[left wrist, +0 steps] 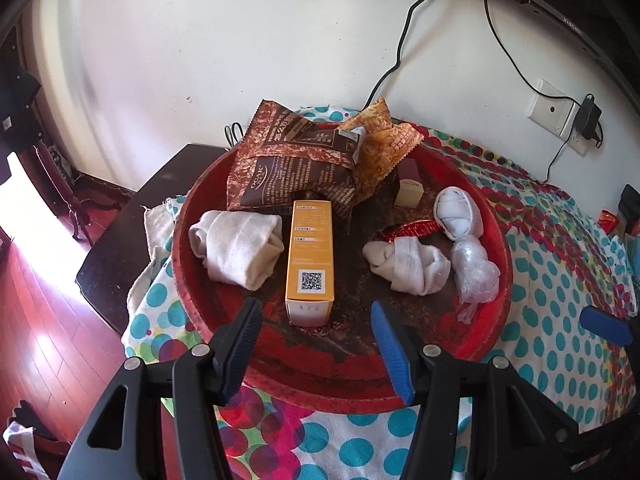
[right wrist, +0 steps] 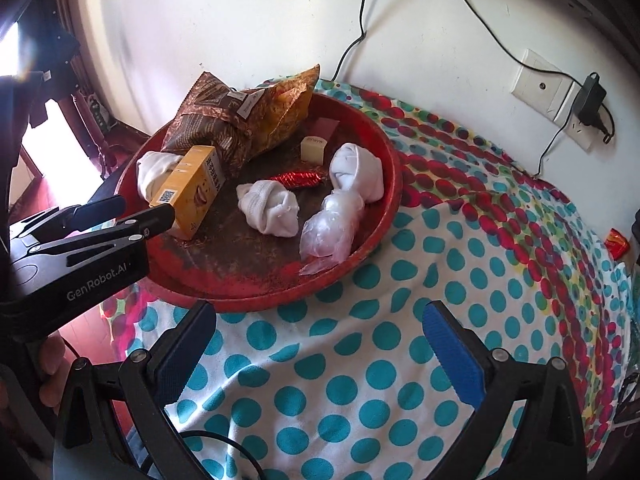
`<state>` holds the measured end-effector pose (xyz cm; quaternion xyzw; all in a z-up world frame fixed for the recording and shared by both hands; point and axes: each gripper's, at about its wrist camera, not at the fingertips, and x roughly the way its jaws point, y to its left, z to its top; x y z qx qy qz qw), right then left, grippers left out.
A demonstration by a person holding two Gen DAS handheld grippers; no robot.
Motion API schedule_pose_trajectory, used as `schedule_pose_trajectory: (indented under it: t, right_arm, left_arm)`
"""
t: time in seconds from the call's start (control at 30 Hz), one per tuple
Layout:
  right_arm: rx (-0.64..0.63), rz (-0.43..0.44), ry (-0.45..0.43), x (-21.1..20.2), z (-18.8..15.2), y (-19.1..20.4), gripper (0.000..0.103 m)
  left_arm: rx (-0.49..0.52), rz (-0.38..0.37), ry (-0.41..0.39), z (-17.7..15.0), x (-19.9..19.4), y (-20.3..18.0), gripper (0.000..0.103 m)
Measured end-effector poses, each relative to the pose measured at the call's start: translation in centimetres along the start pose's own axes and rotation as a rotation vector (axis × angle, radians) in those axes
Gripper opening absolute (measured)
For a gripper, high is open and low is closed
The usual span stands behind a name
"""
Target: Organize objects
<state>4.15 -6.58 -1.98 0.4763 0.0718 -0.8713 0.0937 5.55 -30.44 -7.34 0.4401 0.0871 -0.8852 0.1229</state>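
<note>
A round red tray (left wrist: 500,248) holds brown snack bags (left wrist: 288,160), a yellow box (left wrist: 310,248), rolled socks (left wrist: 236,248), a knotted white sock (left wrist: 408,264), a red candy (left wrist: 412,230) and a clear plastic bundle (left wrist: 476,272). My left gripper (left wrist: 315,306) hovers over the tray's near rim, open, its tips just short of the yellow box's end. In the right wrist view the tray (right wrist: 384,208) lies up and to the left. There my right gripper (right wrist: 320,312) stands wide open above the dotted cloth, nothing between its fingers.
A polka-dot cloth (right wrist: 360,380) covers the surface under the tray. A dark table (left wrist: 132,240) juts left, with wooden floor (left wrist: 40,320) below. A wall socket with a charger (left wrist: 560,116) and cables lie behind. A red wrapper (right wrist: 616,242) sits at the far right.
</note>
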Motion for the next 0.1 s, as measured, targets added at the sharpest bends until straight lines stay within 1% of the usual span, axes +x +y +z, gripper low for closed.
schedule_pose_trajectory:
  t: [0.07,0.1]
  right_arm:
    - [0.0,0.002,0.004,-1.2,-0.1,0.1,0.103]
    - [0.001,0.004,0.005,-2.2,-1.1,-1.4,0.103]
  left_arm:
    - [0.001,-0.003,0.005,0.0,0.1,-0.1,0.058]
    - [0.002,0.001,0.007,0.0,0.1,-0.1,0.058]
